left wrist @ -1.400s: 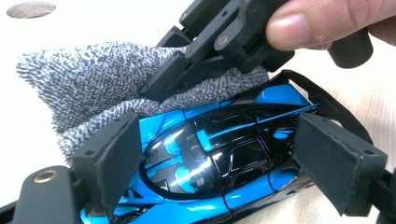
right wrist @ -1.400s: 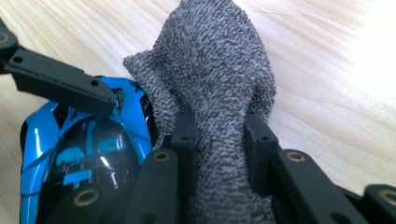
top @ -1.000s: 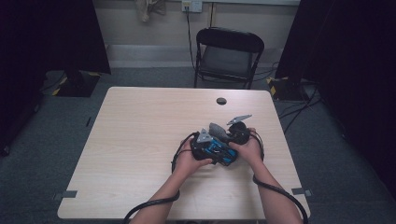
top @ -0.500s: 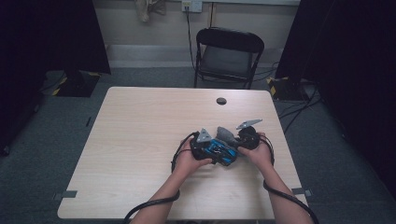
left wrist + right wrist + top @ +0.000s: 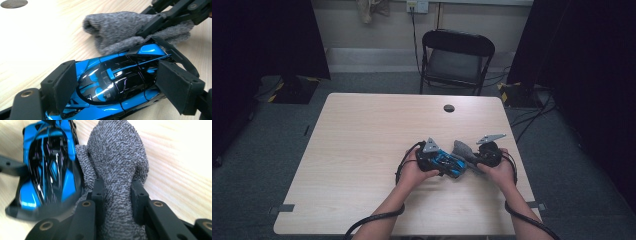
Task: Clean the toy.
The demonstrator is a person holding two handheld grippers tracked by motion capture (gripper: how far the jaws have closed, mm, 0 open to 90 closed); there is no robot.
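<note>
Glossy blue-and-black toy race car (image 5: 117,82) is sitting near the front right part of the pale wood-grain table (image 5: 362,140), lengthwise between the two wide black foam pads of the left gripper (image 5: 434,159). Pads are pressing on both flanks of the car body, so the left gripper is clamping it and steadying it against the tabletop.

Grey knitted cloth (image 5: 117,157), bunched into a thick fold, is lying just beside the car, touching its side and tail in the right gripper view. The right gripper (image 5: 117,195) is pinching this cloth tight, jaws drawn nearly together with the fabric squeezed between them.

In the high view both hands are meeting close together, cloth (image 5: 463,150) between the car and the right gripper.

Judgement: the work in hand is looking like wiping the car with the cloth. Holding and gripping are done; the cloth is working along one side. The roof and the far flank are looking untouched by the cloth at this moment, so most of the wipe is probably remaining.

Outward: small dark round disc (image 5: 449,108) near the table's far edge, black folding chair (image 5: 457,60) beyond it.
</note>
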